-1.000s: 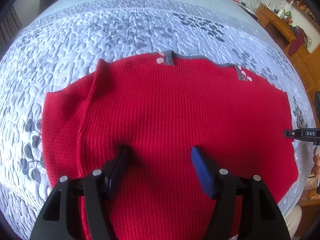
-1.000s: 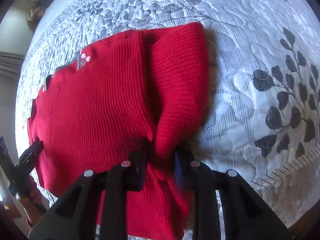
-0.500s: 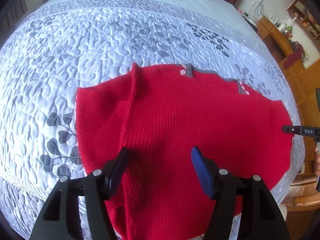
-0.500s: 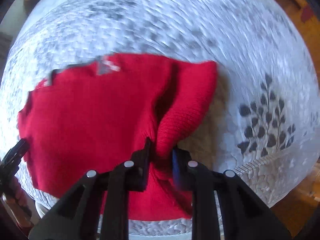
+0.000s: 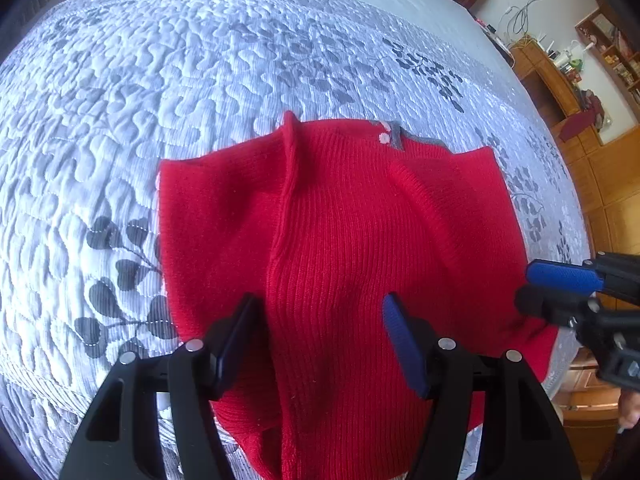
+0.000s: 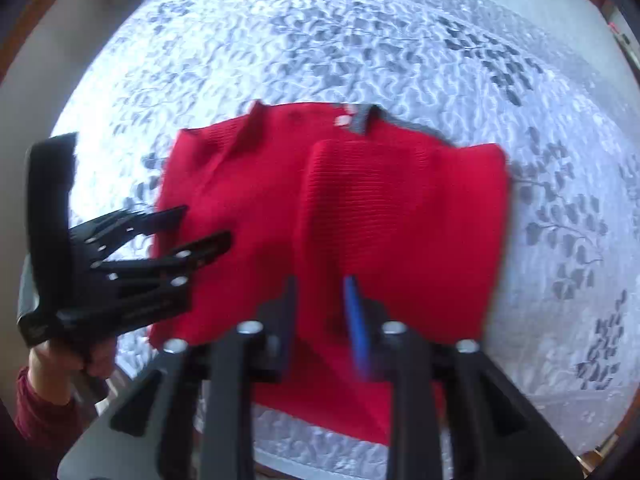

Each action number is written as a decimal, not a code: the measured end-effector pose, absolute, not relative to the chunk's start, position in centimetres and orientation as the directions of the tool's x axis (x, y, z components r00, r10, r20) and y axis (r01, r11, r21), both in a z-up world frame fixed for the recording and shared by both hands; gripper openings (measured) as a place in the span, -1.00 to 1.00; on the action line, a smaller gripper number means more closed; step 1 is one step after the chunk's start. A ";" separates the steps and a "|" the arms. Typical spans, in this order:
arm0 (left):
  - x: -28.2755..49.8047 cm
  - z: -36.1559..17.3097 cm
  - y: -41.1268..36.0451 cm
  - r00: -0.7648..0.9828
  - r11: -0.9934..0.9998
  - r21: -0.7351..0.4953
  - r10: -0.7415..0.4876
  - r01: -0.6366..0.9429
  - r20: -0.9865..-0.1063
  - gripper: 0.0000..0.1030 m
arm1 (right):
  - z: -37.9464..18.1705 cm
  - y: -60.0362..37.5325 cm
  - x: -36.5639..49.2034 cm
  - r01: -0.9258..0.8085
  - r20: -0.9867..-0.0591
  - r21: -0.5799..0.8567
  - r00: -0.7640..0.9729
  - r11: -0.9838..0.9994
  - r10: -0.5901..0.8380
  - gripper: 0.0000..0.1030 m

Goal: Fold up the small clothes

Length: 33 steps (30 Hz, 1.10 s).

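A red knit sweater (image 5: 344,240) with a grey collar (image 5: 396,138) lies on the quilted bedspread (image 5: 180,72). Its right side is folded over onto the body as a flap (image 6: 404,216). A raised crease runs down its left part. My left gripper (image 5: 320,332) hangs open just above the sweater's lower middle, with the crease between its fingers and the pads apart from it. My right gripper (image 6: 320,312) hovers over the flap's lower edge; its jaws are opening and the pads press on nothing. The right gripper (image 5: 560,292) also shows at the sweater's right edge in the left wrist view.
The bed's near edge (image 6: 320,452) runs just below the sweater's hem. A hand (image 6: 96,356) in a maroon sleeve holds the left gripper (image 6: 172,248) at the sweater's left side. Wooden cabinets (image 5: 600,184) and a cluttered shelf (image 5: 568,60) stand beyond the bed's right side.
My right gripper carried the sweater's right side over onto the body, then let go of the cloth and spread its jaws. The left gripper drifted sideways over the sweater, staying open.
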<state>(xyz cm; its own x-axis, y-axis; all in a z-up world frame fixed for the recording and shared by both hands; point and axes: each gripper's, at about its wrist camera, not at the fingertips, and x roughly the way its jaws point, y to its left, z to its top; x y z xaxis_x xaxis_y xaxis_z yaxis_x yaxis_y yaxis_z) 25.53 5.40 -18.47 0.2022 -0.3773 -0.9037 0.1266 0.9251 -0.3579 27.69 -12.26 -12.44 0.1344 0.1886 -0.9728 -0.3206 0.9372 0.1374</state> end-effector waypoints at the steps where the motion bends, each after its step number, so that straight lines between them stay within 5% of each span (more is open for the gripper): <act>1: 25.5 -18.4 5.5 0.200 0.924 -0.360 -0.379 0.127 -0.903 0.27 | -11.7 -12.9 27.3 -0.324 -0.967 0.149 0.151 0.934 0.207 -0.16; 10: 25.5 -15.2 5.4 0.216 0.909 -0.400 -0.417 0.116 -0.883 0.32 | -9.9 -16.7 20.2 -0.414 -0.958 0.116 0.194 0.903 0.212 0.40; 20: 26.4 -15.3 3.9 0.132 0.904 -0.423 -0.427 0.064 -0.894 0.36 | -15.2 -13.2 15.1 -0.575 -0.964 -0.011 0.223 0.818 0.144 0.54; 24: 26.5 -16.3 3.3 0.091 0.901 -0.433 -0.434 0.035 -0.896 0.36 | -16.5 -12.1 15.4 -0.586 -0.965 -0.001 0.214 0.810 0.153 0.26; 28: 26.4 -16.5 2.2 0.072 0.902 -0.429 -0.432 0.053 -0.899 0.36 | -17.1 -12.9 16.2 -0.545 -0.967 0.059 0.178 0.837 0.184 -0.64; 33: 26.4 -16.6 0.7 0.043 0.878 -0.476 -0.479 0.053 -0.877 0.47 | -14.6 -16.8 17.2 -0.423 -0.913 0.281 0.158 0.861 0.376 -0.73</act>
